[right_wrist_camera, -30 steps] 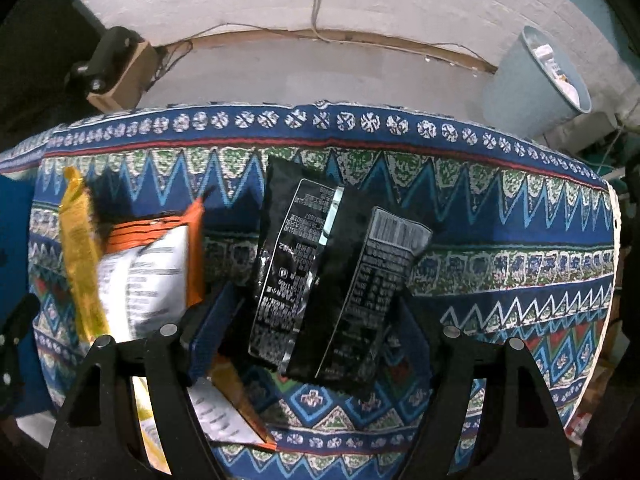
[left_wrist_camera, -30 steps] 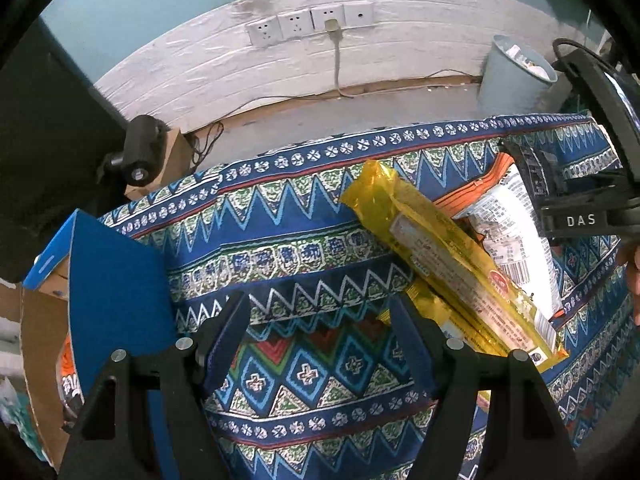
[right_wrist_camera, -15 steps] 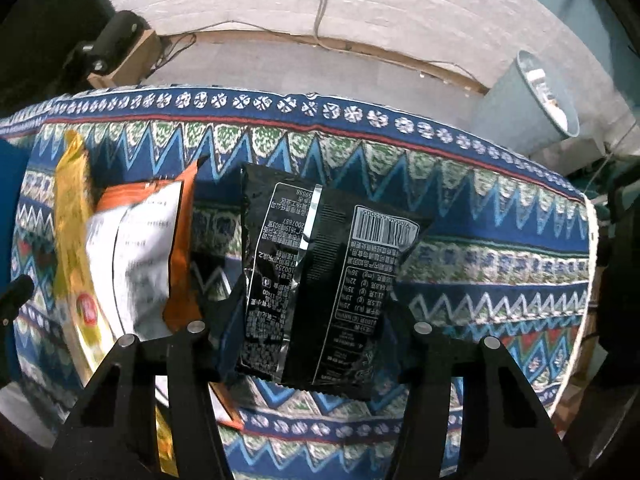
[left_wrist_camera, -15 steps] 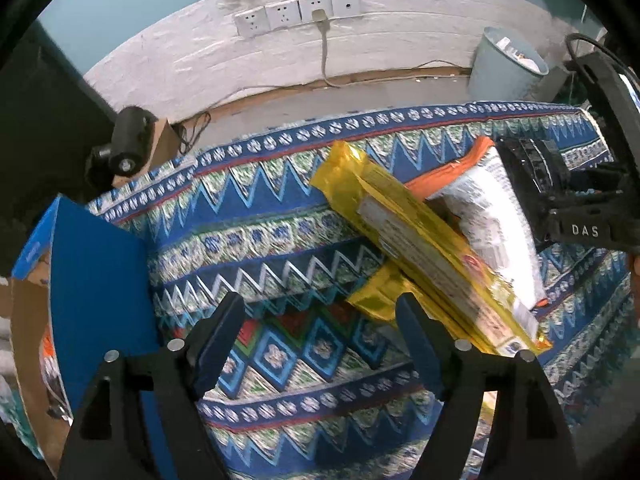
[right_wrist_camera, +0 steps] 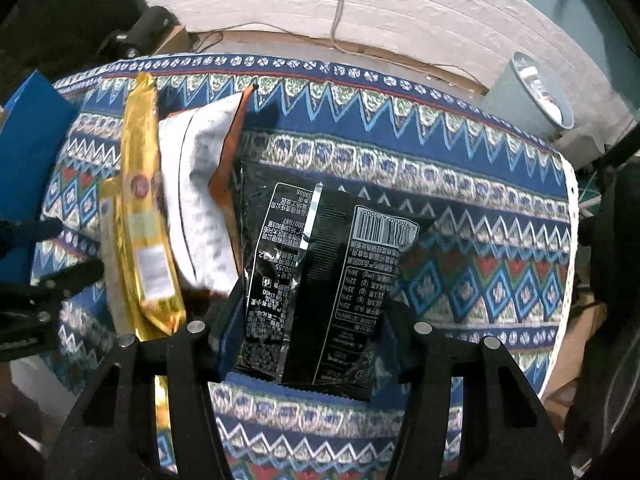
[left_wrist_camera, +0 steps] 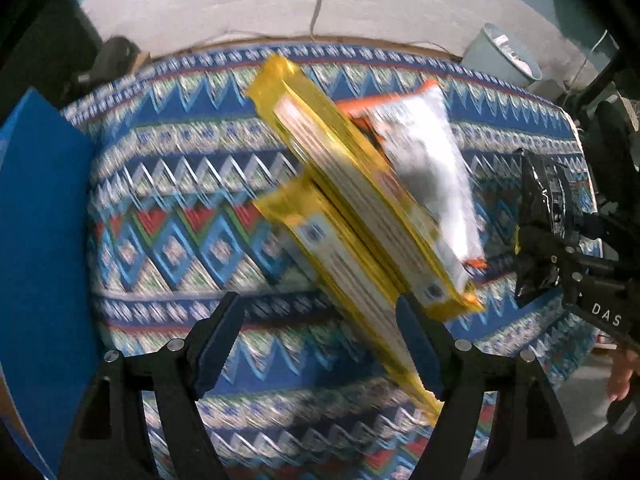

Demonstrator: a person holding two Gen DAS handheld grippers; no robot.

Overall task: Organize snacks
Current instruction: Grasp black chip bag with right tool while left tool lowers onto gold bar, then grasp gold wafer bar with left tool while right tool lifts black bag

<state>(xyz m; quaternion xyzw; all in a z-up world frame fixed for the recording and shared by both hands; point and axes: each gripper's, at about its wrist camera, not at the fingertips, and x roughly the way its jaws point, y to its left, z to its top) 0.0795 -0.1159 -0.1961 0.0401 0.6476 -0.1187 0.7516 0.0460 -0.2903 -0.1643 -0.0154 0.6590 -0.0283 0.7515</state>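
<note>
My right gripper (right_wrist_camera: pixel 310 332) is shut on a black snack bag (right_wrist_camera: pixel 320 280) and holds it just above the patterned tablecloth (right_wrist_camera: pixel 480 200). The left wrist view shows that bag (left_wrist_camera: pixel 540 220) hanging from the right gripper (left_wrist_camera: pixel 536 264) at the right edge. Two long yellow packets (left_wrist_camera: pixel 360 200) lie slantwise on the cloth, with an orange and white bag (left_wrist_camera: pixel 428 160) against them. My left gripper (left_wrist_camera: pixel 316 340) hovers open over the cloth (left_wrist_camera: pixel 180 200). Nothing is gripped between its fingers, and the lower yellow packet (left_wrist_camera: pixel 344 272) runs under its right finger (left_wrist_camera: pixel 416 344).
A blue cardboard box (left_wrist_camera: pixel 40 240) stands at the table's left end. A pale bin (right_wrist_camera: pixel 528 100) sits on the floor beyond the far right corner. Wall sockets with a plugged cable (right_wrist_camera: pixel 340 8) are behind the table. A hand (left_wrist_camera: pixel 620 376) shows at the right edge.
The right gripper has closed on the black bag and lifted it off the cloth. The left gripper has moved across toward the yellow packets, and its jaws stand slightly wider.
</note>
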